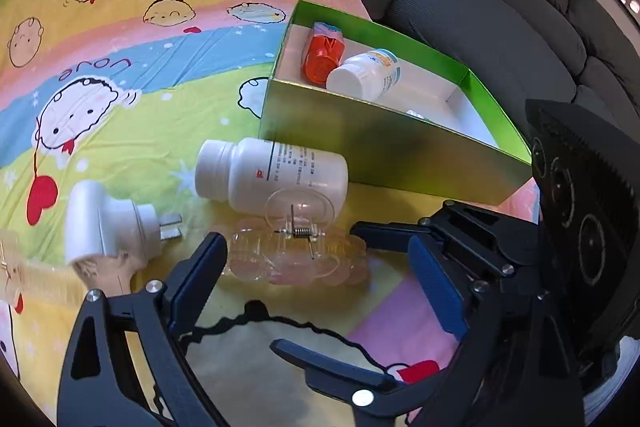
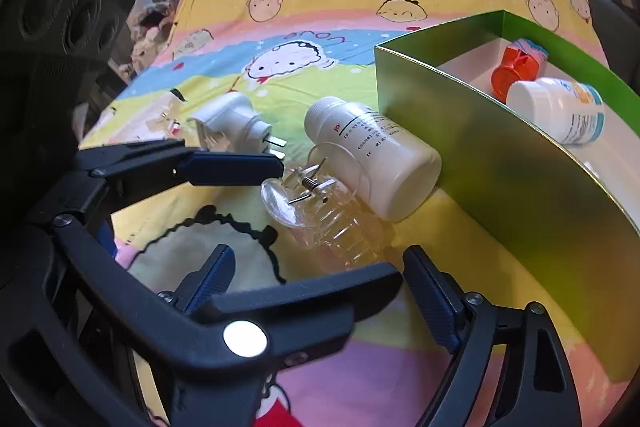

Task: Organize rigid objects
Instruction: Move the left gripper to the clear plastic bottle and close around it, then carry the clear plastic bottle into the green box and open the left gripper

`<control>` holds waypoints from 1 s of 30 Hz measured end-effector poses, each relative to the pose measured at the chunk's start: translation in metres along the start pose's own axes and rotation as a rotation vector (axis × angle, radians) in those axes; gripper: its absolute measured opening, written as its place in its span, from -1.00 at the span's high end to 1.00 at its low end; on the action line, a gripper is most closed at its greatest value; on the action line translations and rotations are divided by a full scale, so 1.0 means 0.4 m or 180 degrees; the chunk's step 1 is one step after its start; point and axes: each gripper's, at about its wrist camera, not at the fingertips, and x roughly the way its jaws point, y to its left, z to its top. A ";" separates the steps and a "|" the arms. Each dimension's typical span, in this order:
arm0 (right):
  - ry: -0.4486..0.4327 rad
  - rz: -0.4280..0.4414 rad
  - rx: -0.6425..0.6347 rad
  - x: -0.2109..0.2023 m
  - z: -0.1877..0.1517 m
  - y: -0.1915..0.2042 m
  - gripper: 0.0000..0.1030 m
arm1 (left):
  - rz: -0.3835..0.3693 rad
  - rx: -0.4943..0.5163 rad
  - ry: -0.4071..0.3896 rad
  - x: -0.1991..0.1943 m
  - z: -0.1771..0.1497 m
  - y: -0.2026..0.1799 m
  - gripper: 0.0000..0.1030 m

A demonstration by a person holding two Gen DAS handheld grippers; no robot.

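A clear plastic hair claw clip [image 1: 296, 251] [image 2: 320, 203] lies on the cartoon bedsheet, touching a white pill bottle [image 1: 272, 177] [image 2: 372, 163] lying on its side. A white plug adapter [image 1: 108, 227] [image 2: 232, 125] lies to their left. A green open box [image 1: 384, 143] [image 2: 500, 155] holds an orange bottle [image 1: 322, 53] [image 2: 516, 67] and a small white bottle [image 1: 364, 73] [image 2: 560, 107]. My left gripper [image 1: 320, 267] is open, its fingers either side of the clip. My right gripper [image 2: 320, 279] is open, just in front of the clip; it also shows at the right in the left wrist view [image 1: 400, 239].
A beige comb-like object [image 1: 36, 279] [image 2: 148, 119] lies at the far left. A grey sofa [image 1: 500, 27] stands behind the box. The bedsheet [image 1: 160, 27] stretches away to the back, with windows beyond.
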 end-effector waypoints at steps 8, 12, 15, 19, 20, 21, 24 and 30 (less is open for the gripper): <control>-0.0023 -0.0241 -0.0097 0.008 0.001 0.000 0.07 | 0.0172 0.0027 -0.0046 0.009 -0.002 0.011 -0.71; -0.0021 -0.0263 -0.0132 0.004 -0.003 0.002 0.14 | 0.0244 0.0056 -0.0036 0.010 -0.004 0.005 -0.67; -0.0064 -0.0229 -0.0075 -0.009 -0.010 0.004 0.14 | 0.0258 0.0075 -0.0036 0.000 -0.006 -0.002 -0.64; -0.0140 -0.0192 -0.0005 -0.039 -0.022 0.001 0.15 | 0.0247 0.0083 -0.0038 -0.016 -0.012 -0.018 -0.54; -0.0169 -0.0194 -0.0001 -0.051 -0.024 0.002 0.15 | 0.0242 0.0084 -0.0043 -0.019 -0.012 -0.024 -0.54; -0.0199 -0.0204 -0.0001 -0.062 -0.025 0.003 0.15 | 0.0235 0.0092 -0.0059 -0.025 -0.010 -0.031 -0.54; -0.0298 -0.0230 0.0009 -0.099 -0.023 0.004 0.15 | 0.0246 0.0170 -0.0145 -0.047 0.001 -0.061 -0.54; -0.0567 -0.0345 0.0004 -0.189 0.000 -0.008 0.15 | 0.0250 0.0379 -0.0366 -0.096 0.054 -0.130 -0.54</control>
